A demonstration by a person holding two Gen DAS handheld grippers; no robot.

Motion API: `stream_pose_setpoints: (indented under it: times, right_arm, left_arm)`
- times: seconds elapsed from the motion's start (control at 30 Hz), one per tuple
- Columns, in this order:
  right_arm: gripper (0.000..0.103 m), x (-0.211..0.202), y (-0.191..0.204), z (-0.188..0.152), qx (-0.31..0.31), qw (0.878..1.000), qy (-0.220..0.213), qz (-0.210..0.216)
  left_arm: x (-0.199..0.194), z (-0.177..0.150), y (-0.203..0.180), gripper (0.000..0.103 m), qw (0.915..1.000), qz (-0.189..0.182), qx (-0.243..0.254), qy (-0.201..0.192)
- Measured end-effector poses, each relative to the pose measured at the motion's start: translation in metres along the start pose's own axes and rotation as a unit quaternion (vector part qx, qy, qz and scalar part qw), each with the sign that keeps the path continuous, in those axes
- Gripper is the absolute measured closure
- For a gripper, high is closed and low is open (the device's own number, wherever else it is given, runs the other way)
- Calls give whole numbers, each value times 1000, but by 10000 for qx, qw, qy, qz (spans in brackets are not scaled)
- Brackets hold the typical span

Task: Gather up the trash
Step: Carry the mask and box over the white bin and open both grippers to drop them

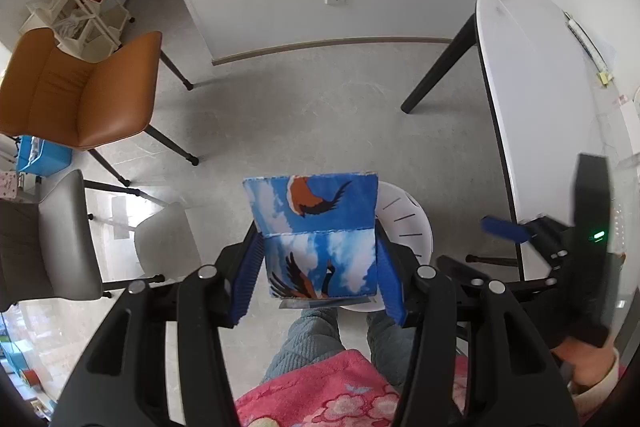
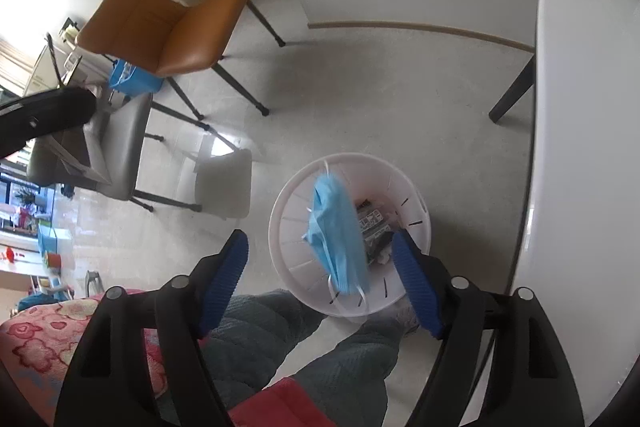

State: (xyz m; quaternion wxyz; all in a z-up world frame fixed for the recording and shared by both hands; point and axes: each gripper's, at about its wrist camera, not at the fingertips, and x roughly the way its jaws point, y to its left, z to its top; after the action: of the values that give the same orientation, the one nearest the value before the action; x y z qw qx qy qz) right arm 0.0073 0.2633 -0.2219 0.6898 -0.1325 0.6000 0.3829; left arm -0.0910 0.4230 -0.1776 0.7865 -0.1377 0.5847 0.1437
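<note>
White table top off to the right of both grippers, dark legs beneath. Orange chair far ahead and left of the left gripper, grey chair nearer on that same side, a white rack behind the orange one. White slotted waste basket directly ahead of and below the right gripper — printed wrappers already lying at its bottom. Blue carton printed with clouds and birds clamped between the ribbed pads of the left gripper, held upright, with the basket rim peeking out behind its right edge. Right gripper spread wide, nothing between its fingers. Light blue face mask in mid-air between those parted fingers (touching neither) — hanging over the basket opening, ear loops trailing.
</note>
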Motion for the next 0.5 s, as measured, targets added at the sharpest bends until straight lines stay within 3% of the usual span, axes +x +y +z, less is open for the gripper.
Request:
stream_pose_setpoints:
  times: [0.07,0.5]
  right_arm:
    - [11,-22,-4,-2,126,9996,-179,-195]
    - [4,-121,-36,-7,427,9938,-606,-828]
  left_arm:
    - [1,0,-3,53,10000,-42,71,9]
    - [7,-5,-72,49,9956,-423,835,94]
